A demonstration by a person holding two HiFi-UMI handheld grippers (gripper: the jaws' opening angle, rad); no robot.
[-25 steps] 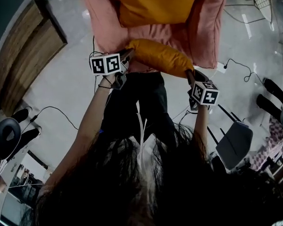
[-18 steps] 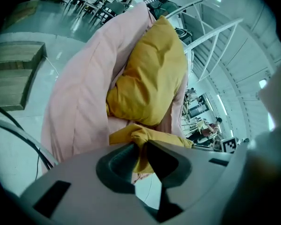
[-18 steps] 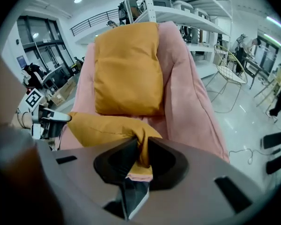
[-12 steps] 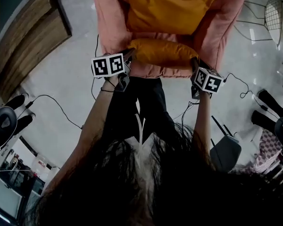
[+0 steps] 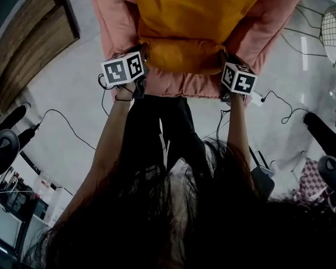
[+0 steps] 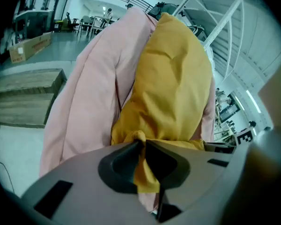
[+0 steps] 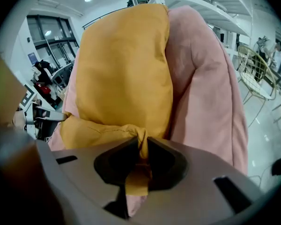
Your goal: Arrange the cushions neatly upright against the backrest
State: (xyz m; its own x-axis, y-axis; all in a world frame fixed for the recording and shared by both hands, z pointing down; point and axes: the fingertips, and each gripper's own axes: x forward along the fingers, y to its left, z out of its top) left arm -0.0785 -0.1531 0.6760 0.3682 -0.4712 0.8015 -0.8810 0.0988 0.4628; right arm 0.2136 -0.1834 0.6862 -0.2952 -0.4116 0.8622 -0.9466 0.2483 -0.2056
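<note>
Pinching one corner of the limp mustard-yellow fabric cushion [image 5: 182, 56] in each claw: left claw [image 6: 141, 143], right claw [image 7: 143, 143], both just squeezed tighter on bunched cloth. Cushion sits low at the seat front of the pink padded armchair [image 5: 115, 21], before a second yellow cushion [image 5: 196, 7] upright at the backrest. My worry: thin corner grips slip, and it flops or topples its neighbour. Black floor cables [image 5: 73, 129] near the feet.

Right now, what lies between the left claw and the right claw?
In the head view the front orange cushion spans the gap; left claw and right claw, jaws just closing tighter, each pinch a corner.
</note>
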